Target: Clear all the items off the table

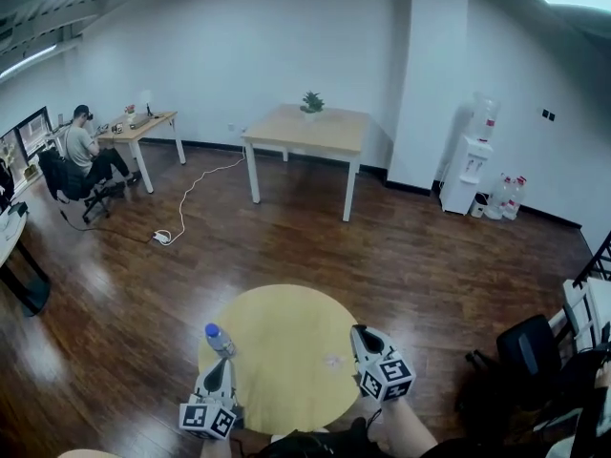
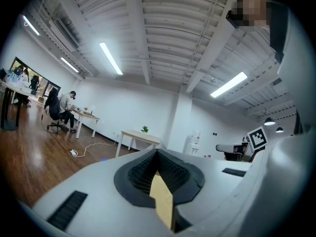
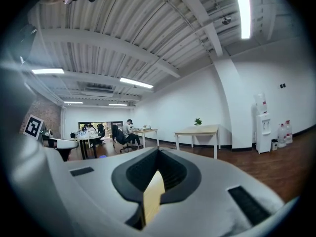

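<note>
A round yellow table (image 1: 286,389) stands just in front of me. A clear water bottle with a blue cap (image 1: 219,340) stands upright near its left edge. My left gripper (image 1: 219,363) lies at the table's near left, its tip just short of the bottle, jaws together and empty. My right gripper (image 1: 360,333) hovers over the table's right edge, also closed with nothing in it. A faint pale spot (image 1: 334,361) lies on the tabletop; I cannot tell what it is. In the left gripper view (image 2: 158,154) and the right gripper view (image 3: 158,154) the jaws meet, and only the room shows beyond.
A wooden table with a small plant (image 1: 307,127) stands further back. A water dispenser (image 1: 474,160) is against the right wall. A person sits at a desk (image 1: 86,151) far left, with a white cable (image 1: 191,194) on the floor. A black chair (image 1: 530,351) is close on the right.
</note>
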Demonstrator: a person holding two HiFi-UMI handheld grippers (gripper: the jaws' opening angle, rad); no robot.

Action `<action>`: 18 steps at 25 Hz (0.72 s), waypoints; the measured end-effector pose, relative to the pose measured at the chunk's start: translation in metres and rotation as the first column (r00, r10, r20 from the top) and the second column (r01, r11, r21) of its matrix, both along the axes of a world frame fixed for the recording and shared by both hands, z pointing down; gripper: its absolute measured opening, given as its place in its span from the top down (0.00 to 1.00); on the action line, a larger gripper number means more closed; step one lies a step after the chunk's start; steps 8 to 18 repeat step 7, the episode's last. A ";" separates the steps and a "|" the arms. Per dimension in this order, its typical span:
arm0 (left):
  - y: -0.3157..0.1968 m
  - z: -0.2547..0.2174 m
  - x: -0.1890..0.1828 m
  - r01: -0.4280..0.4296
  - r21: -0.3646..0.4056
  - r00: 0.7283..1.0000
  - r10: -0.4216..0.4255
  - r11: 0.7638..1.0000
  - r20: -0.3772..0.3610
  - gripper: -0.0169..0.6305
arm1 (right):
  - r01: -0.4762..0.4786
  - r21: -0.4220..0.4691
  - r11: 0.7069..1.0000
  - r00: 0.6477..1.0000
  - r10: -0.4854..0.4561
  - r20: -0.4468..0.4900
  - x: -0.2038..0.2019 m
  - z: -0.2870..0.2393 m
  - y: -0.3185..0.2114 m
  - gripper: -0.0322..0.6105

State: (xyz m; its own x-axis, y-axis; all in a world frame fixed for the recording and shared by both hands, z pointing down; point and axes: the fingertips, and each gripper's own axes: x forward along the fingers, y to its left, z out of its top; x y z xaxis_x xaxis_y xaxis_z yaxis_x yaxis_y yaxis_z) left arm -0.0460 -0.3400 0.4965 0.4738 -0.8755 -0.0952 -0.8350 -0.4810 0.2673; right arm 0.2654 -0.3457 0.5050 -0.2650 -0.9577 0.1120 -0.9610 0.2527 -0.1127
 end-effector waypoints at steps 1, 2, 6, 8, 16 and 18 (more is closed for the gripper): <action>0.000 0.001 -0.002 0.007 0.001 1.000 -0.007 1.000 0.002 0.97 | 0.007 0.002 1.000 1.000 -0.007 0.001 -0.002 0.001 -0.002 0.95; -0.001 0.001 -0.003 0.010 0.002 1.000 -0.010 1.000 0.005 0.97 | 0.011 0.006 1.000 1.000 -0.011 0.001 -0.003 0.000 -0.003 0.95; -0.007 -0.004 -0.002 0.009 0.013 1.000 -0.010 1.000 0.016 0.97 | 0.009 0.017 1.000 1.000 -0.009 0.012 0.000 -0.003 -0.013 0.95; -0.008 -0.006 -0.001 0.009 0.015 1.000 -0.009 1.000 0.020 0.97 | 0.008 0.018 1.000 1.000 -0.008 0.017 0.001 -0.004 -0.015 0.95; -0.008 -0.006 -0.001 0.009 0.015 1.000 -0.009 1.000 0.020 0.97 | 0.008 0.018 1.000 1.000 -0.008 0.017 0.001 -0.004 -0.015 0.95; -0.008 -0.006 -0.001 0.009 0.015 1.000 -0.009 1.000 0.020 0.97 | 0.008 0.018 1.000 1.000 -0.008 0.017 0.001 -0.004 -0.015 0.95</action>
